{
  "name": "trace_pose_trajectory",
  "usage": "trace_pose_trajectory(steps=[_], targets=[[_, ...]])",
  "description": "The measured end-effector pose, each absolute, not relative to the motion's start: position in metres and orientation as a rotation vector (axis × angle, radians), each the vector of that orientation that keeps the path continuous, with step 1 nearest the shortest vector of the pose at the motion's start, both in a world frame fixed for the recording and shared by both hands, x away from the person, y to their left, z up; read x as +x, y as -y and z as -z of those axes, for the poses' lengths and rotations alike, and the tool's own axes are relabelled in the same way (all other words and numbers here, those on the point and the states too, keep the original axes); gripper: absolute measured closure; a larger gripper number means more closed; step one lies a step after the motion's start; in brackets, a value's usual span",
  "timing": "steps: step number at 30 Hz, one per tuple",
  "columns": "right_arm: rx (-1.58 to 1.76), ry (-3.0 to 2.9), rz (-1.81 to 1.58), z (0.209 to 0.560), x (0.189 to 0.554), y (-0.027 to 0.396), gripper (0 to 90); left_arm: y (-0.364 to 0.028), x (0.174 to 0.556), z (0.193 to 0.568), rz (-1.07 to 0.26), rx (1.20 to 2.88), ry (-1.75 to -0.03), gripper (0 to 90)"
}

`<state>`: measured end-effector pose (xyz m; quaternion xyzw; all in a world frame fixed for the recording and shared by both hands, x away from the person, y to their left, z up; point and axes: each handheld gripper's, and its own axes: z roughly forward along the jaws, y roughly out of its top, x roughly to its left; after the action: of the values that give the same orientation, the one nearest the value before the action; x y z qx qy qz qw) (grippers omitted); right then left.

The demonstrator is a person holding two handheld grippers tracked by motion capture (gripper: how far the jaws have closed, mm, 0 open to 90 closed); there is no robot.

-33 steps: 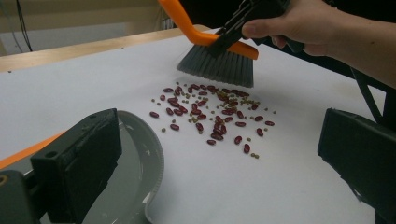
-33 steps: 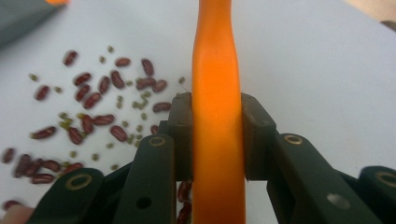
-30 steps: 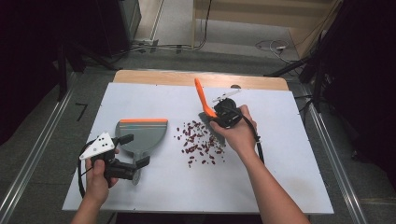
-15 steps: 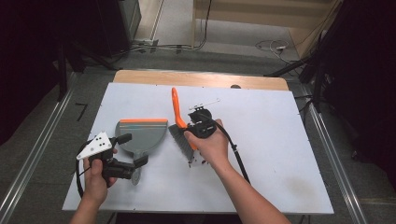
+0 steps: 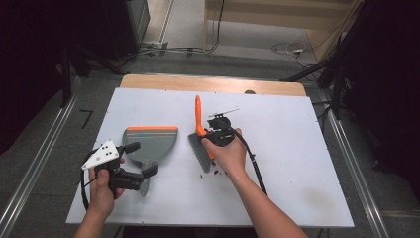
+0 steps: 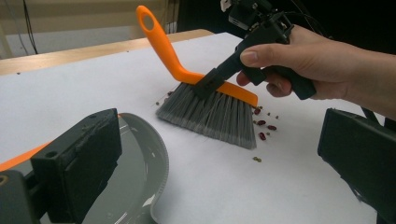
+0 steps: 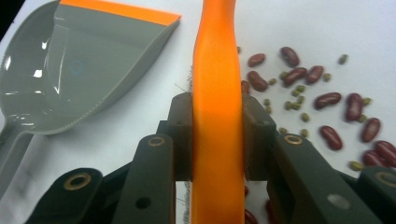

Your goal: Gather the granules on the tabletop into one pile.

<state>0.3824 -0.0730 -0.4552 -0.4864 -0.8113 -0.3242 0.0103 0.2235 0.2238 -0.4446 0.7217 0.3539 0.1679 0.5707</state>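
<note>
A grey dustpan [image 5: 148,143] with an orange lip lies on the white table, open end pointing away from me. My left gripper [image 5: 142,159] stands open around the base of its handle, one jaw against the pan's rim [image 6: 154,154]. My right gripper [image 5: 210,136] is shut on the orange handle of a hand brush [image 7: 217,93], just right of the pan. Its grey bristles [image 6: 210,116] rest on the table. Red and green beans [image 7: 327,100] lie scattered by the bristles, and some beans [image 5: 218,172] show below my right hand.
The white table sheet [image 5: 297,148] has open room to the right and along the front. A wooden edge [image 5: 213,83] runs along the far side. The right gripper's black cable [image 5: 255,168] trails back over the table beside the forearm.
My right hand has swept the brush leftward and down toward the dustpan, and the bean pile is now mostly hidden under brush and hand. The left gripper and the dustpan have stayed put.
</note>
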Motion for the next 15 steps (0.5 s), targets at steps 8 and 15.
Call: trace_pose_trajectory(steps=[8,15], targets=[[-1.532,2.557,1.061,0.45,0.382,0.093,68.8,-0.223,0.224,0.446,-0.392,1.697,-0.832,0.0],[-1.452,2.553,1.129,0.433,0.364,0.094,68.9,-0.223,0.225,0.447,-0.39,1.7,-0.835,0.0]])
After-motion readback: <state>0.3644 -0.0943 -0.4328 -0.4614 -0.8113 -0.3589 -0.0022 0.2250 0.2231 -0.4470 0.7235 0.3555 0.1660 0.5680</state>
